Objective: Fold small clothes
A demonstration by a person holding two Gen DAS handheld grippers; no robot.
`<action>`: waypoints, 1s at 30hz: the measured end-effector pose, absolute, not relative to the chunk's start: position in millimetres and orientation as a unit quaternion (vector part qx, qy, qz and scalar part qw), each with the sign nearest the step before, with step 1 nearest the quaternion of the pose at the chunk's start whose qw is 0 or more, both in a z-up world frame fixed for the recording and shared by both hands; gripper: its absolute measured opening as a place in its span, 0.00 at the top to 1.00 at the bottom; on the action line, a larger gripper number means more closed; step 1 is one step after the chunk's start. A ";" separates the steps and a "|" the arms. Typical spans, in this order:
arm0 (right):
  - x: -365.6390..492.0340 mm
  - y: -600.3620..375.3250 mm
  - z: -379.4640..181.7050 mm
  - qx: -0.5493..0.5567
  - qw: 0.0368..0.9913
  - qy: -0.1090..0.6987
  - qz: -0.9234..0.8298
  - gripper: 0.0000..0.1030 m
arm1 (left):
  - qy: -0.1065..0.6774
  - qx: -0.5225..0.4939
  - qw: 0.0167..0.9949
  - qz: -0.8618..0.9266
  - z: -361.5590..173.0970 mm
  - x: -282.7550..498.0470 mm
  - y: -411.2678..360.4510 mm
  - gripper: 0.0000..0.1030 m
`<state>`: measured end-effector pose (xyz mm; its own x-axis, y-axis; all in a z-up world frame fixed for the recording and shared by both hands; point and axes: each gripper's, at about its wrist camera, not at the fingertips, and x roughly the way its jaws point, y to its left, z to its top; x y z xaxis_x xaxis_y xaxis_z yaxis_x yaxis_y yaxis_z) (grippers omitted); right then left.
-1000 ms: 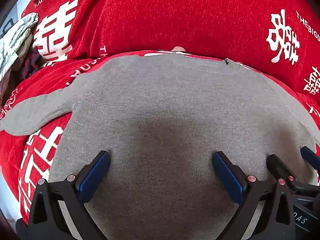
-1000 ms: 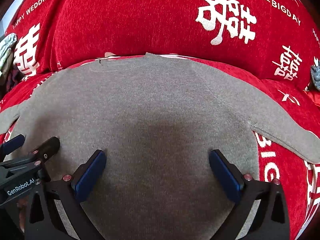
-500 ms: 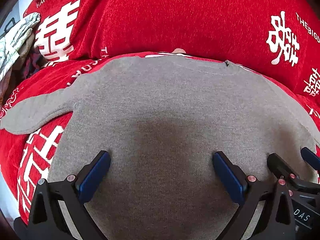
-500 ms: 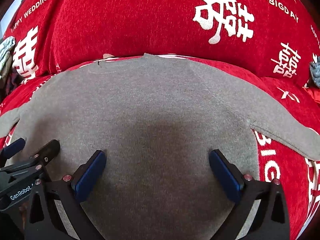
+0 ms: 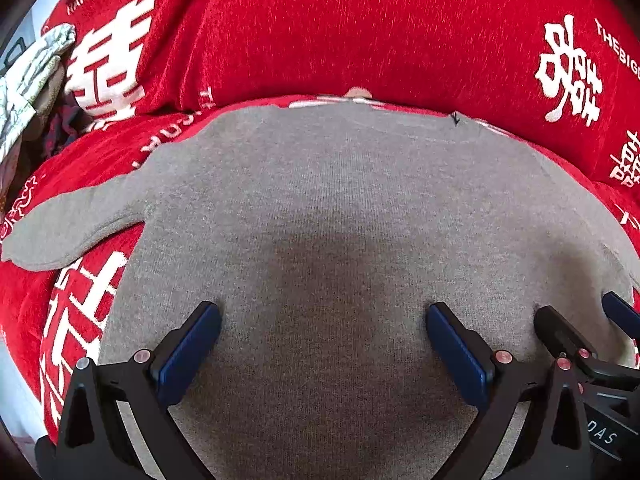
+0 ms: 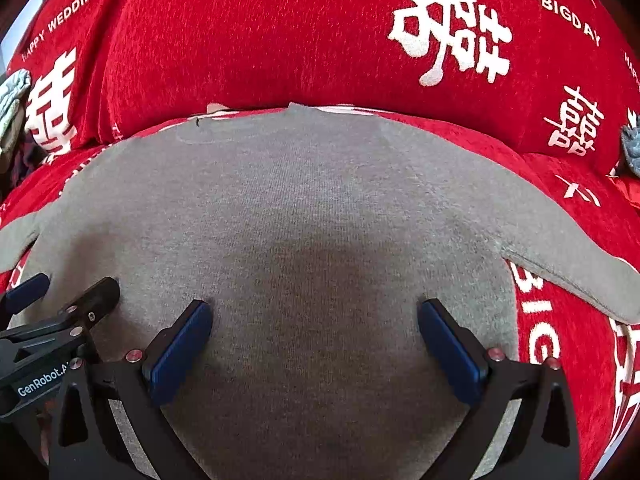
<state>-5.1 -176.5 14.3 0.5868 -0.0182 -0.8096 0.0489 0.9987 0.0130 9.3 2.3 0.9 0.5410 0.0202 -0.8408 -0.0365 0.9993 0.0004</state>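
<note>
The grey sweater (image 5: pixel 340 208) lies spread flat, neckline away from me, on the red sofa seat (image 5: pixel 100 168), its body smooth with hardly a wrinkle. It is a fine-ribbed knit, plain grey, with a small dark mark near the collar. In the left wrist view one sleeve (image 5: pixel 76 224) runs out to the side onto the red cover; in the right wrist view the other sleeve (image 6: pixel 568 264) does the same on the opposite side, angled down and away from the body. Nothing is folded yet.

Over the last second almost nothing has shifted: the cloth sits in the same shape and both my tools have barely drifted, a slight creep forward at most. I read that as a pause for lining up, not a grasp in progress, so the first fold is still ahead of me.

My left gripper (image 5: pixel 324 344) hangs over the lower half of the sweater with its blue pads wide apart, holding nothing. My right gripper (image 6: pixel 316 340) is just beside it, equally spread and empty, over the same lower stretch. I cannot tell whether the pads touch the knit.

Behind the sweater rises the red back cushion (image 6: pixel 280 40) with white lettering, and a pale bundle of other cloth (image 5: pixel 28 72) sits at the far left edge
</note>
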 end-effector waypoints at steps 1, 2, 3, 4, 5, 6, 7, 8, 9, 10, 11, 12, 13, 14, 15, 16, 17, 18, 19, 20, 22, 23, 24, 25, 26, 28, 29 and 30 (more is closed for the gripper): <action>-2.8 -175.9 14.1 0.013 0.887 0.462 -0.017 0.00 | 0.488 -0.008 0.873 0.015 1.5 11.7 2.7 0.00; -0.9 -175.7 14.0 0.011 0.883 0.470 -0.017 0.00 | 0.494 -0.007 0.869 0.014 1.5 13.0 2.6 0.00; 0.0 -176.1 13.5 0.012 0.880 0.475 -0.017 0.00 | 0.503 -0.007 0.864 0.013 1.9 15.1 3.3 0.00; 1.4 -176.1 13.4 0.013 0.876 0.481 -0.017 0.00 | 0.510 -0.008 0.860 0.012 2.0 16.9 4.0 0.00; 2.5 -176.0 13.2 0.012 0.873 0.486 -0.017 0.00 | 0.516 -0.008 0.856 0.012 2.0 18.1 3.6 0.00; 3.1 -176.3 12.7 0.012 0.871 0.491 -0.016 0.00 | 0.520 -0.008 0.854 0.012 2.1 19.1 2.8 0.00; 4.0 -176.4 12.2 0.011 0.869 0.495 -0.015 0.00 | 0.526 -0.009 0.851 0.011 2.3 19.9 3.0 0.00; 4.9 -176.5 11.7 0.010 0.866 0.499 -0.014 0.00 | 0.529 -0.010 0.848 0.011 2.4 20.8 2.8 0.00; 6.3 -176.9 11.3 0.011 0.863 0.505 -0.013 0.00 | 0.532 -0.009 0.847 0.011 2.5 21.2 2.5 0.00; 8.0 -177.3 10.9 0.013 0.859 0.512 -0.013 0.00 | 0.533 -0.007 0.846 0.011 2.6 20.9 1.9 0.00; 9.6 -177.6 10.4 0.014 0.854 0.519 -0.013 0.00 | 0.533 -0.006 0.846 0.012 2.6 21.0 1.1 0.00; 11.2 -177.8 10.1 0.015 0.852 0.524 -0.012 0.00 | 0.535 -0.005 0.845 0.012 3.0 21.3 0.9 0.00; 11.9 -178.2 9.5 0.016 0.849 0.528 -0.011 0.00 | 0.539 -0.005 0.843 0.010 3.6 21.4 1.3 0.00; 12.3 -178.0 9.0 0.014 0.847 0.531 -0.009 0.00 | 0.542 -0.007 0.840 0.008 4.7 22.9 1.8 0.00; 13.3 -177.4 9.0 0.010 0.845 0.534 -0.008 0.00 | 0.547 -0.013 0.837 0.007 6.4 24.5 3.1 0.00; 13.3 -177.1 10.1 0.006 0.843 0.538 -0.007 0.00 | 0.550 -0.023 0.835 0.007 8.9 24.4 5.9 0.00; 12.4 -177.6 12.3 0.007 0.843 0.537 -0.011 0.00 | 0.551 -0.028 0.834 0.008 10.9 25.4 6.7 0.00; 12.3 -178.3 15.4 0.008 0.846 0.533 -0.016 0.00 | 0.549 -0.032 0.835 0.012 14.2 25.7 8.4 0.00; 9.6 -179.0 19.4 0.010 0.852 0.524 -0.019 0.00 | 0.544 -0.031 0.838 0.018 19.0 24.5 9.9 0.00; 7.2 -179.7 23.8 0.012 0.857 0.515 -0.020 0.00 | 0.540 -0.029 0.841 0.020 22.0 24.4 10.2 0.00; 6.2 -180.6 28.8 0.014 0.863 0.504 -0.024 0.00 | 0.532 -0.022 0.846 0.020 29.8 23.4 9.3 0.00; 5.5 -181.5 31.2 0.017 0.866 0.499 -0.026 0.00 | 0.529 -0.019 0.848 0.021 32.8 23.0 9.0 0.00; 5.9 -182.9 33.2 0.019 0.867 0.497 -0.027 0.00 | 0.529 -0.020 0.848 0.023 35.0 23.3 9.3 0.00; 5.0 -183.9 34.9 0.023 0.870 0.493 -0.028 0.00 | 0.528 -0.023 0.848 0.025 36.9 23.5 10.1 0.00; 4.4 -184.4 35.6 0.025 0.871 0.490 -0.027 0.00 | 0.529 -0.026 0.848 0.026 38.6 23.8 10.6 0.00; 4.9 -185.1 37.7 0.023 0.872 0.488 -0.026 0.00 | 0.528 -0.025 0.848 0.029 40.8 23.5 10.2 0.00; 4.4 -185.4 39.1 0.021 0.874 0.485 -0.028 0.00 | 0.529 -0.023 0.848 0.031 42.0 23.6 9.7 0.00; 3.7 -185.9 40.0 0.021 0.875 0.483 -0.029 0.00 | 0.529 -0.021 0.848 0.031 43.4 23.2 9.2 0.00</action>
